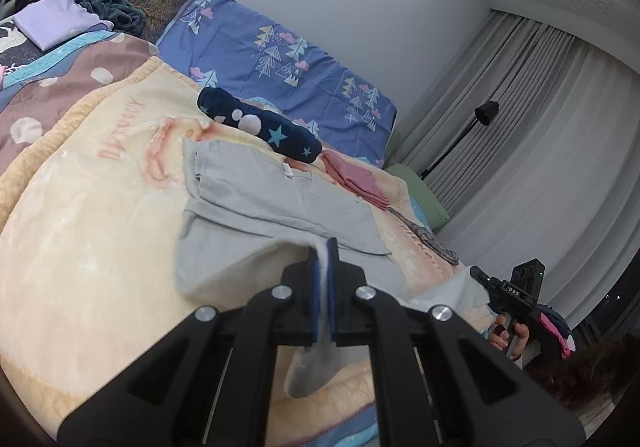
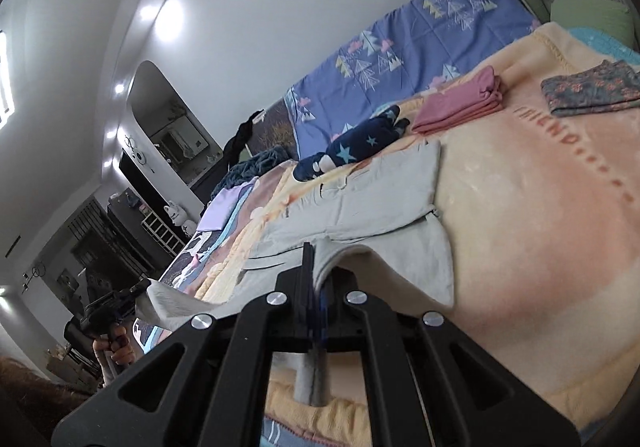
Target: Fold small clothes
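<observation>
Grey garment (image 1: 280,203): centre of cream blanket (image 1: 92,215), near hem raised | left gripper (image 1: 322,247), right gripper (image 2: 314,251): pinching hem | judged light, limp, hold corners | pink stack (image 2: 460,103) at 1 o'clock.

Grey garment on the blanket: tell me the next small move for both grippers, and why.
Probably carry both pinched corners forward together and lay them on the far part of the grey garment. The left gripper and right gripper are each shut on its near hem, lifted off the cream blanket, while the far half lies flat, sleeves already folded in.
</observation>
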Tool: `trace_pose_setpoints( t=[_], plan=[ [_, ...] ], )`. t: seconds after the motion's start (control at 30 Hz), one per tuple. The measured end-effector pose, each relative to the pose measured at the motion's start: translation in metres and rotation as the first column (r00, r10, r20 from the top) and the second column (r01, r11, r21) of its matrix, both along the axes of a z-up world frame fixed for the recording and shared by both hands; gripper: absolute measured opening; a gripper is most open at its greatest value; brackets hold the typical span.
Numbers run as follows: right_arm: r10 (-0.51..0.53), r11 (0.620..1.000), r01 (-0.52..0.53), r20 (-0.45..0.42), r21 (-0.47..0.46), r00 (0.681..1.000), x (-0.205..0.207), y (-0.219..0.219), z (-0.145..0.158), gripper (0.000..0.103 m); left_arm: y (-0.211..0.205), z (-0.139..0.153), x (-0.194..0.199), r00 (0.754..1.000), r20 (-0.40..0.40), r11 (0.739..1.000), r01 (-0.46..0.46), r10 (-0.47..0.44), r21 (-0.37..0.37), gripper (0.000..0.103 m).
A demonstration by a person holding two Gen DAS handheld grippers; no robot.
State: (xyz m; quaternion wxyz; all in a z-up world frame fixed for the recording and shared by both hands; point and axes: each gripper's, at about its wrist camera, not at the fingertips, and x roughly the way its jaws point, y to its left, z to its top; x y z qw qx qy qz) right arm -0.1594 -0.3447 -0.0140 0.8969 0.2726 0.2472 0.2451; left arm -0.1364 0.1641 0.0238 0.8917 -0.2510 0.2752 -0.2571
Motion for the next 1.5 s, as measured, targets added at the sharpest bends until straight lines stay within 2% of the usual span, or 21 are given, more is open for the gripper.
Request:
trace_pose_setpoints(
  t=[0.17, 0.3, 0.37, 0.43, 0.57, 0.67, 0.77, 0.8, 0.83, 0.93, 1.0, 1.03, 1.07, 1.1, 1.13, 1.27, 1.37, 1.4, 1.43, 1.47, 1.5],
  plan=[
    [-0.012, 1.000, 0.012, -0.029, 0.006, 1.000, 0.079, -0.001, -0.002, 0.002, -0.004, 0.005, 0.066, 0.999, -0.018, 0.997, -0.028, 0.029, 0.075, 0.003],
    [-0.046, 0.999, 0.044, -0.073, -0.019, 0.996, 0.155, -0.002, -0.007, 0.002, -0.005, 0.001, 0.136, 0.993, -0.045, 0.984, -0.096, 0.104, 0.153, 0.004],
    [-0.069, 0.997, 0.065, -0.127, -0.038, 0.990, 0.193, -0.003, -0.020, 0.002, -0.008, -0.012, 0.171, 0.989, -0.083, 0.978, -0.109, 0.126, 0.180, 0.004],
    [-0.088, 0.996, 0.080, -0.190, -0.047, 0.978, 0.224, -0.003, -0.038, 0.002, -0.016, -0.030, 0.201, 0.981, -0.122, 0.964, -0.116, 0.148, 0.239, 0.004],
    [-0.108, 0.992, 0.084, -0.288, -0.094, 0.952, 0.265, 0.001, -0.075, 0.002, -0.031, -0.075, 0.246, 0.960, -0.215, 0.937, -0.098, 0.178, 0.336, 0.004],
    [-0.107, 0.990, 0.073, -0.309, -0.119, 0.945, 0.271, 0.004, -0.087, 0.003, -0.024, -0.096, 0.260, 0.947, -0.258, 0.938, -0.098, 0.191, 0.332, 0.004],
    [-0.091, 0.992, 0.057, -0.314, -0.117, 0.945, 0.268, 0.001, -0.090, 0.006, -0.015, -0.100, 0.257, 0.945, -0.272, 0.949, -0.096, 0.181, 0.300, 0.009],
    [-0.080, 0.992, 0.046, -0.313, -0.116, 0.946, 0.264, 0.000, -0.089, 0.007, -0.015, -0.098, 0.254, 0.948, -0.268, 0.951, -0.089, 0.172, 0.296, 0.014],
    [-0.071, 0.992, 0.034, -0.309, -0.122, 0.948, 0.258, -0.001, -0.087, 0.009, -0.015, -0.096, 0.250, 0.951, -0.265, 0.954, -0.076, 0.157, 0.290, 0.023],
    [-0.044, 0.988, -0.004, -0.301, -0.156, 0.953, 0.240, -0.001, -0.083, 0.015, -0.018, -0.089, 0.228, 0.961, -0.258, 0.959, -0.029, 0.105, 0.283, 0.029],
    [-0.027, 0.984, -0.028, -0.303, -0.176, 0.952, 0.230, 0.001, -0.082, 0.015, -0.023, -0.090, 0.217, 0.959, -0.276, 0.958, 0.019, 0.064, 0.287, 0.027],
    [-0.012, 0.981, -0.048, -0.306, -0.186, 0.952, 0.226, 0.003, -0.082, 0.015, -0.026, -0.090, 0.213, 0.957, -0.285, 0.953, 0.033, 0.056, 0.300, 0.011],
    [0.003, 0.979, -0.065, -0.304, -0.192, 0.953, 0.223, 0.005, -0.082, 0.014, -0.029, -0.091, 0.211, 0.953, -0.297, 0.949, 0.046, 0.052, 0.313, 0.002],
    [0.021, 0.978, -0.081, -0.297, -0.192, 0.955, 0.221, 0.008, -0.081, 0.010, -0.030, -0.091, 0.211, 0.952, -0.303, 0.946, 0.046, 0.056, 0.320, 0.002],
    [0.043, 0.978, -0.098, -0.284, -0.182, 0.958, 0.221, 0.010, -0.078, 0.003, -0.031, -0.088, 0.212, 0.953, -0.297, 0.947, 0.040, 0.059, 0.318, 0.002],
    [0.027, 0.995, -0.048, -0.236, -0.084, 0.971, 0.247, 0.006, -0.056, 0.002, -0.027, -0.060, 0.241, 0.964, -0.251, 0.973, -0.022, 0.081, 0.230, 0.002],
    [-0.055, 0.998, 0.050, -0.229, -0.028, 0.972, 0.287, -0.005, -0.043, 0.002, -0.022, -0.047, 0.280, 0.959, -0.244, 0.976, -0.097, 0.144, 0.195, 0.003],
    [-0.086, 0.996, 0.083, -0.236, -0.019, 0.968, 0.302, -0.009, -0.043, 0.004, -0.020, -0.047, 0.292, 0.954, -0.242, 0.972, -0.130, 0.176, 0.194, 0.005],
    [-0.118, 0.993, 0.115, -0.253, -0.024, 0.960, 0.312, -0.012, -0.044, 0.007, -0.016, -0.049, 0.302, 0.945, -0.243, 0.965, -0.174, 0.220, 0.197, 0.018],
    [-0.139, 0.990, 0.135, -0.285, -0.034, 0.948, 0.323, -0.015, -0.047, 0.013, -0.011, -0.051, 0.310, 0.931, -0.247, 0.955, -0.224, 0.268, 0.193, 0.026],
    [-0.145, 0.989, 0.140, -0.308, -0.040, 0.940, 0.328, -0.016, -0.050, 0.015, -0.008, -0.054, 0.315, 0.923, -0.252, 0.950, -0.249, 0.292, 0.190, 0.045]
  ],
)
